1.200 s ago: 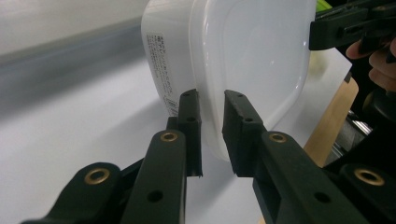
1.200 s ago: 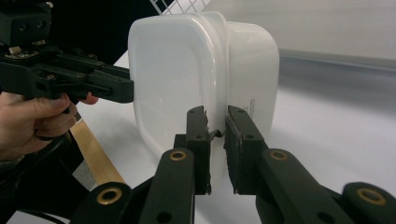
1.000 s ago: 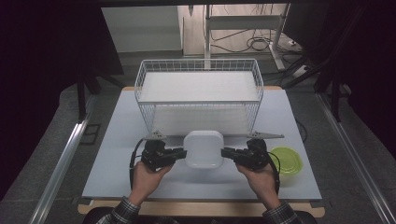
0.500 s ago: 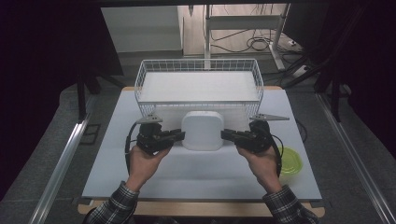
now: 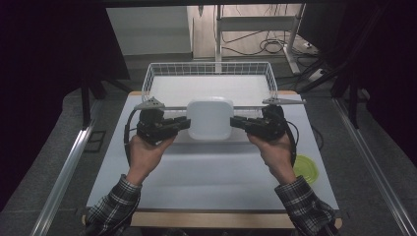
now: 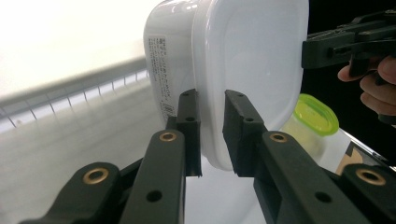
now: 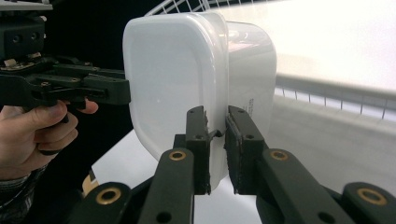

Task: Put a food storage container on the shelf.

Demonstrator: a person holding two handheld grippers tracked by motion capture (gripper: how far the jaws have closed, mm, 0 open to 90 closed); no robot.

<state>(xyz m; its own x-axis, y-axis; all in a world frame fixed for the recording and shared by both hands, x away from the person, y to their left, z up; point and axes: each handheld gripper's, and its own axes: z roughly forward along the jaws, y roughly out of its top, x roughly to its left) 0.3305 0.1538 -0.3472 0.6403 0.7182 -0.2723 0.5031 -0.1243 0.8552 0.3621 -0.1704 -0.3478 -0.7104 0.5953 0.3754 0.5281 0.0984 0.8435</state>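
A white plastic container with a lid (image 5: 210, 118) hangs in the air between both grippers, in front of the wire basket (image 5: 162, 73). My left gripper (image 5: 184, 123) is shut on the rim at its left side. My right gripper (image 5: 235, 121) is shut on the rim at its right side. In the left gripper view the jaws pinch the lid's edge of the container (image 6: 243, 60), and the left gripper (image 6: 211, 133) faces the other hand beyond it. The right gripper view shows the container (image 7: 187, 79) with its lid rim clamped by the right gripper (image 7: 217, 149).
A white wire basket with a white floor stands at the back of the white table (image 5: 211, 172). A small container with a green lid (image 5: 307, 168) sits on the table at the right. Metal rails run along both sides of the table.
Both hands have lifted the white container off the table and carried it up and away, toward the basket's front wall.
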